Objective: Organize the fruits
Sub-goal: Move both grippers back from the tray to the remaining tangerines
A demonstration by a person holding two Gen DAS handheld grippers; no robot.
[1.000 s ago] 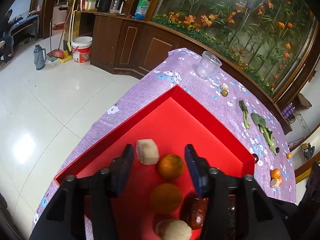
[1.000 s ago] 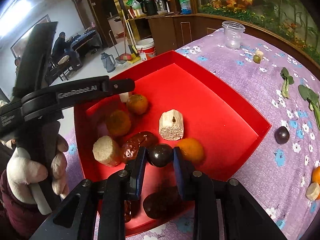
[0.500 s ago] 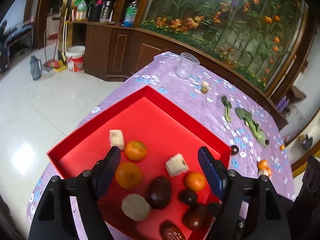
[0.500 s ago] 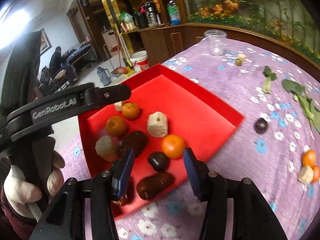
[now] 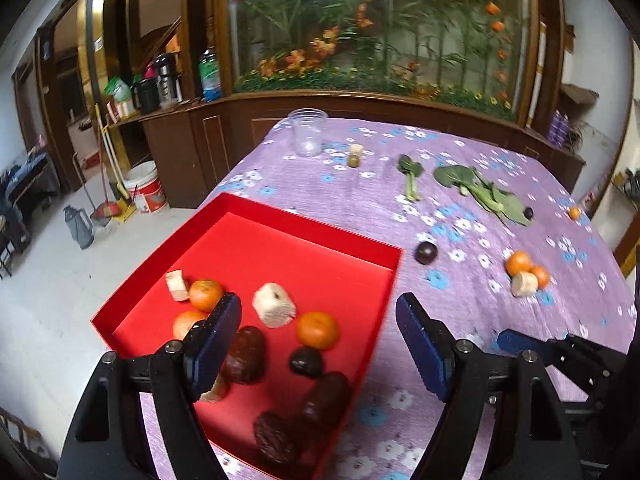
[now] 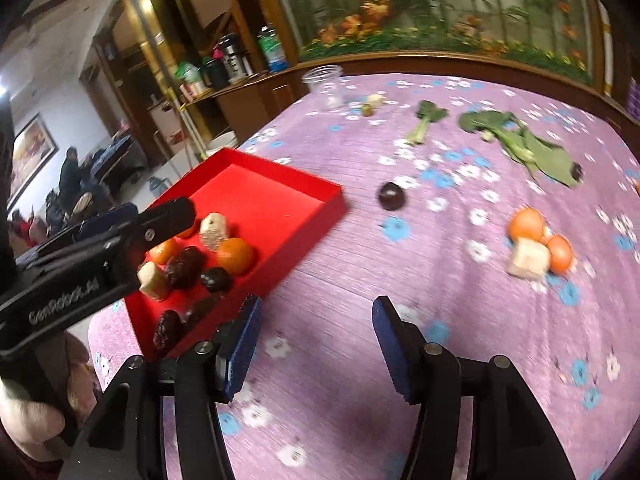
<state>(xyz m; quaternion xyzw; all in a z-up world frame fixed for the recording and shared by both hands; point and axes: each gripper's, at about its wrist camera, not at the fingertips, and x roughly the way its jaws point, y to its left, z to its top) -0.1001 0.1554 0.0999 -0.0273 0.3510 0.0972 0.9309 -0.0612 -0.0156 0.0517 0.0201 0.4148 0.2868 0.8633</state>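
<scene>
- The red tray [image 5: 288, 236] sits at the near left of the purple flowered tablecloth [image 5: 472, 184], and most of the fruit is already in it: three mandarins [image 5: 318, 330], dark plums [image 5: 306, 362], brown dates [image 5: 244, 354] and pale cut chunks [image 5: 274, 306].
- Fruit left outside: a dark plum [image 6: 391, 196] just right of the tray's far corner, and further right a cluster of two mandarins [image 6: 527, 224] touching a pale chunk [image 6: 528, 258].
- A small orange fruit [image 5: 574, 213] lies near the far right edge, and a small dark fruit [image 5: 529, 212] sits at the tip of the leafy greens [image 5: 488, 196].
- Near the clear cup [image 5: 307, 132] at the far end I see a greenish fruit and a pale piece [image 5: 353, 156]; too small to name.
- My right gripper [image 6: 316, 344] hangs over bare cloth right of the tray, jaws wide apart, holding nothing.
- My left gripper [image 5: 320, 344] hovers above the tray's near right part, jaws spread, also empty.
- I judge I am between picks, with the tray well filled and a handful of pieces to go.
- Next I would send the right gripper forward to the lone plum, straddle it and close gently, since it is round and may roll.
</scene>
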